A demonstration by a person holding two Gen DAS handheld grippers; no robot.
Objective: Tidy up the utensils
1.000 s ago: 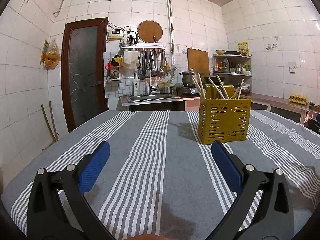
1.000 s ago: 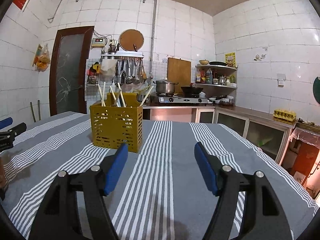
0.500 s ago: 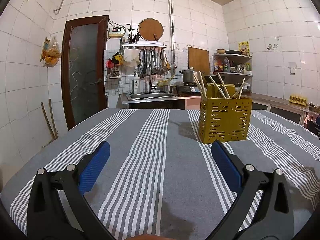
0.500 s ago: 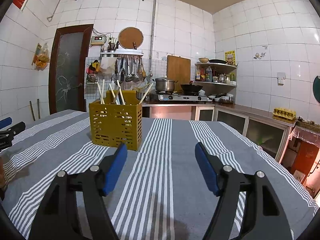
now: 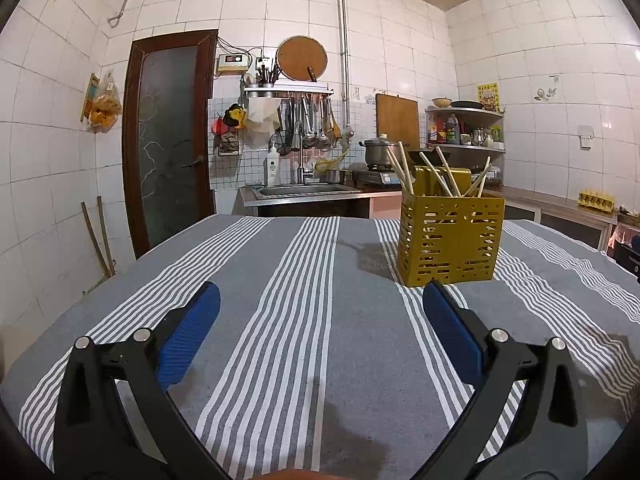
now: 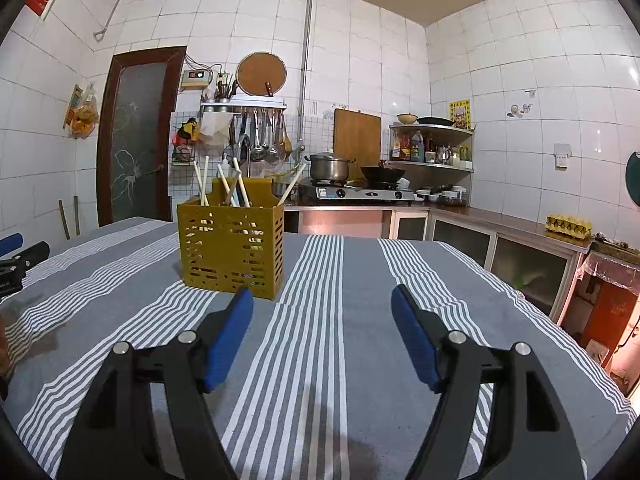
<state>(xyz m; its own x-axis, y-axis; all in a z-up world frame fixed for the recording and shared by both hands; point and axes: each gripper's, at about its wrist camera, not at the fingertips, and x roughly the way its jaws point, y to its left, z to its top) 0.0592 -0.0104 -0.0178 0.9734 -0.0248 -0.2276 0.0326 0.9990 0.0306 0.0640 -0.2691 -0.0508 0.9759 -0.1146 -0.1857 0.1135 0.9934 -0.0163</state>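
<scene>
Yellow plastic and full of slots, the holder (image 5: 450, 240) looks light, so I judge a finger nudging its wall could tip it and spill the chopsticks (image 5: 440, 172) leaning loosely inside. It stands on the striped cloth (image 5: 304, 300) just beyond the left gripper (image 5: 320, 304), past its right fingertip, and beyond the right gripper (image 6: 322, 308), past its left fingertip. Both grippers are spread wide, holding nothing.
</scene>
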